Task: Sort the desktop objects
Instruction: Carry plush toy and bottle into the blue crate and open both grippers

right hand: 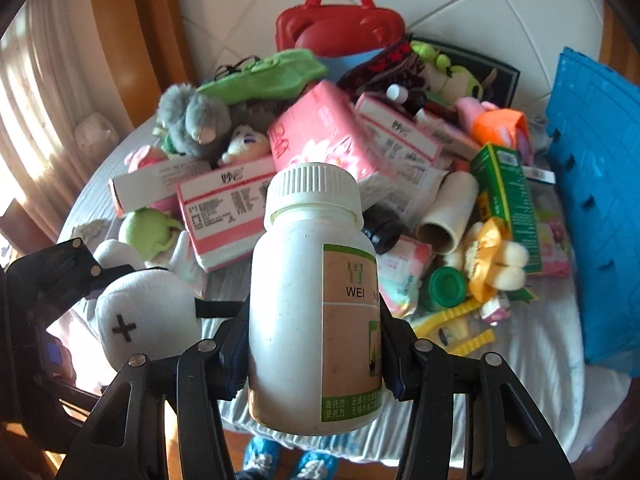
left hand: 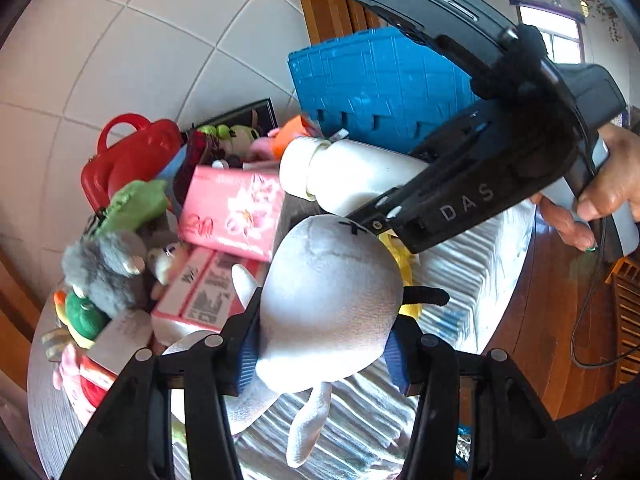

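Left gripper (left hand: 324, 354) squeezes the plush toy (left hand: 328, 300), right gripper (right hand: 314, 354) clamps the pill bottle (right hand: 312, 300); keep both lifted clear of the pile, then drop each gently toward the blue crate (right hand: 596, 208) at the table's right edge.

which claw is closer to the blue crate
Right. The right claw, holding the white bottle, is just in front of the blue crate; the left claw sits farther back.

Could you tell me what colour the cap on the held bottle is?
White, ribbed cap, clearest in the right wrist view.
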`<action>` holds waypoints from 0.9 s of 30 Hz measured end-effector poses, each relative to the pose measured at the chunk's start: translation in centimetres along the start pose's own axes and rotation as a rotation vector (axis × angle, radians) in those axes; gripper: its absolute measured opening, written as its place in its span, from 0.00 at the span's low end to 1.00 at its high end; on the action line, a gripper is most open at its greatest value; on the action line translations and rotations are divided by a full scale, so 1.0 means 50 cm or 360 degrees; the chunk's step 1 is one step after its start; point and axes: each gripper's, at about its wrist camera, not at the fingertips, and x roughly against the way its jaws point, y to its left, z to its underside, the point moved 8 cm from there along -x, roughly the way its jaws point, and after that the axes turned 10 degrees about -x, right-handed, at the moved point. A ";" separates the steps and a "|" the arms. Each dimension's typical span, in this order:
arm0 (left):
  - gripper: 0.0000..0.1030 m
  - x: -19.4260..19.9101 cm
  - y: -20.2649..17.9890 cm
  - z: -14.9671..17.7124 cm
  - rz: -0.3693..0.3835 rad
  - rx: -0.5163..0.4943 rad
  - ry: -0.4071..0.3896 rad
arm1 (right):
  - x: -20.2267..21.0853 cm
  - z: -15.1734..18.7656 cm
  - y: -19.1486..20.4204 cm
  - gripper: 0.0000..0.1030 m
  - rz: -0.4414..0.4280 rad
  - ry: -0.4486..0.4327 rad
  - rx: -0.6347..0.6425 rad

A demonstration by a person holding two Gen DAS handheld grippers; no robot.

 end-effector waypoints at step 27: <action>0.51 -0.075 -0.203 -0.899 0.0082 0.0019 -0.0740 | 0.705 -0.194 -0.618 0.50 0.0686 -0.1110 -0.0645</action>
